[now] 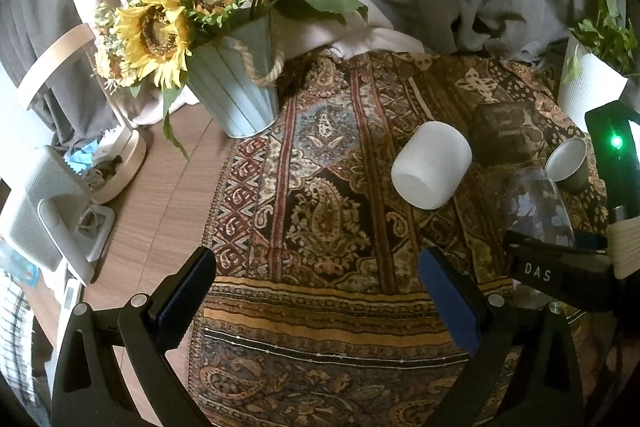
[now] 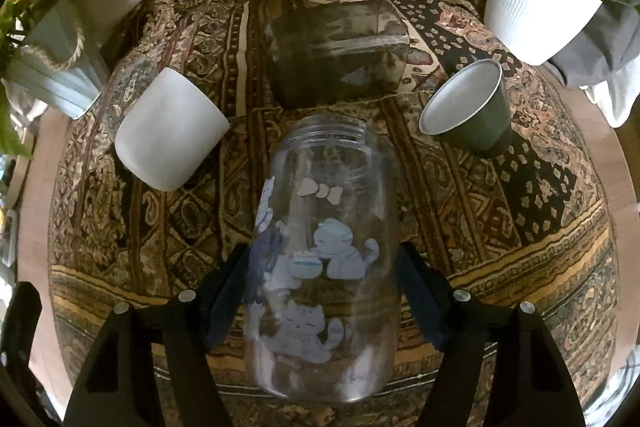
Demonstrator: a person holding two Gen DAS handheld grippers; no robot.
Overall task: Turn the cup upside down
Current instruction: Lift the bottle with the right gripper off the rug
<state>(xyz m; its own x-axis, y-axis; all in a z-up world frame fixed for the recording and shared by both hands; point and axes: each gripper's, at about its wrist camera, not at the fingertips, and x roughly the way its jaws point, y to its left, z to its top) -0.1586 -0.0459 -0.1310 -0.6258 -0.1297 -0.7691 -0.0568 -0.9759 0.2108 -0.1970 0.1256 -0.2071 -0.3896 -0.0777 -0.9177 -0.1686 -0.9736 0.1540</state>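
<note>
My right gripper (image 2: 324, 291) is shut on a clear plastic cup with cat prints (image 2: 320, 259), held with its open threaded mouth pointing away from me, above the patterned cloth (image 2: 520, 227). In the left wrist view the same cup (image 1: 536, 203) shows at the right, in the right gripper (image 1: 560, 251). My left gripper (image 1: 316, 299) is open and empty above the cloth (image 1: 320, 187). A white cup (image 2: 172, 135) stands upside down at the left; it also shows in the left wrist view (image 1: 432, 163). A grey metal cup (image 2: 468, 107) stands upright at the right, and shows in the left wrist view (image 1: 568, 159).
A clear upturned square container (image 2: 340, 51) sits behind the held cup. A sunflower bucket (image 1: 236, 91) stands at the back left, a white plant pot (image 2: 536, 7) at the back right. A wooden table edge (image 1: 160, 195) and small appliances (image 1: 44, 211) lie to the left.
</note>
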